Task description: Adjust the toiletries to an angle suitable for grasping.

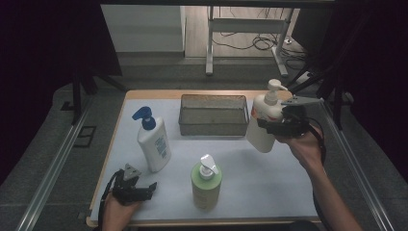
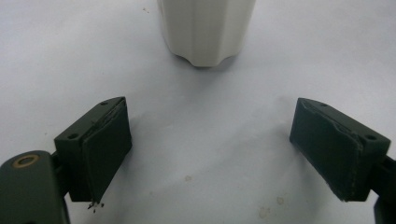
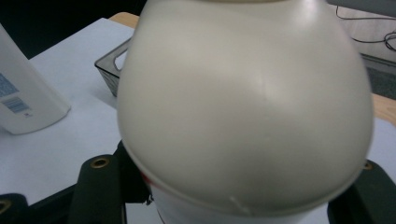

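Note:
My right gripper (image 1: 262, 124) is shut on a cream pump bottle (image 1: 263, 118), held tilted in the air just right of the wire basket (image 1: 213, 115). In the right gripper view that cream bottle (image 3: 243, 107) bulges between the jaws, close to the lens. My left gripper (image 1: 153, 186) rests low at the table's front left, open with nothing between its fingers. In the left gripper view its jaws stand wide apart (image 2: 212, 144) over the white mat, facing the base of a pale bottle (image 2: 205, 30). A white bottle with a blue pump (image 1: 152, 139) stands at the left, a green bottle with a white pump (image 1: 207, 179) at front centre.
The grey wire basket sits at the back centre of the white mat (image 1: 260, 178). The wooden table edge (image 1: 120, 115) frames the mat. Metal rails (image 1: 53, 163) run along both sides, and a desk frame with cables (image 1: 250, 38) stands beyond the table.

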Tool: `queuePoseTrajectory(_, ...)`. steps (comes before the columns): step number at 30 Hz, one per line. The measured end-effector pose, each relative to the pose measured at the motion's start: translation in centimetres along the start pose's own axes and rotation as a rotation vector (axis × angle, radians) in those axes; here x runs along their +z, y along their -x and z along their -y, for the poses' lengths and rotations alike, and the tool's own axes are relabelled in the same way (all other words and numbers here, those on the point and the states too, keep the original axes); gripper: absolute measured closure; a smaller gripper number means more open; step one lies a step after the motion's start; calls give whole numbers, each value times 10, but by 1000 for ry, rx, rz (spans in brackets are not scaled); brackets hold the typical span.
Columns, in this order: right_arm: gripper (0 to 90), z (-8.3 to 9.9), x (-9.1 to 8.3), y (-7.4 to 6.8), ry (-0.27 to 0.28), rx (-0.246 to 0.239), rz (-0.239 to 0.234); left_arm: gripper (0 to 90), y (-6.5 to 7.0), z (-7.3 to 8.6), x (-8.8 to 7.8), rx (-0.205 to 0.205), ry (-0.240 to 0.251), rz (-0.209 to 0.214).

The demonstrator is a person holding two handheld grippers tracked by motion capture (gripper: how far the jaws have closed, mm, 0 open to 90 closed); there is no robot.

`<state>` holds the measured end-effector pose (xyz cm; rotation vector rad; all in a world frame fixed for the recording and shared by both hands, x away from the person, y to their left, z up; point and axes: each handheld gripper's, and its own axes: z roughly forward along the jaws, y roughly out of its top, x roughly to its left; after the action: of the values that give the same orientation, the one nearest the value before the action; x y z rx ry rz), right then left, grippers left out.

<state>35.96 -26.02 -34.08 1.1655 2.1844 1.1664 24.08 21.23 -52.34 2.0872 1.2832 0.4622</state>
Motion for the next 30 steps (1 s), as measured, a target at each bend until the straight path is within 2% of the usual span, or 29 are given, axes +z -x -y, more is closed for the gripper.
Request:
queuePoseTrajectory(7, 367, -14, 8, -10, 6, -4, -9, 122, 0, 0, 0, 0, -1, 0)
queuePoseTrajectory(16, 368, -30, 28, -23, 19, 1, -19, 122, 0, 0, 0, 0, 0, 1)
queuePoseTrajectory(21, 368, -41, 39, -32, 26, -13, -22, 122, 0, 0, 0, 0, -1, 1)
queuePoseTrajectory(30, 369, -53, 53, -42, 35, -11, -22, 122, 0, 0, 0, 0, -1, 0)
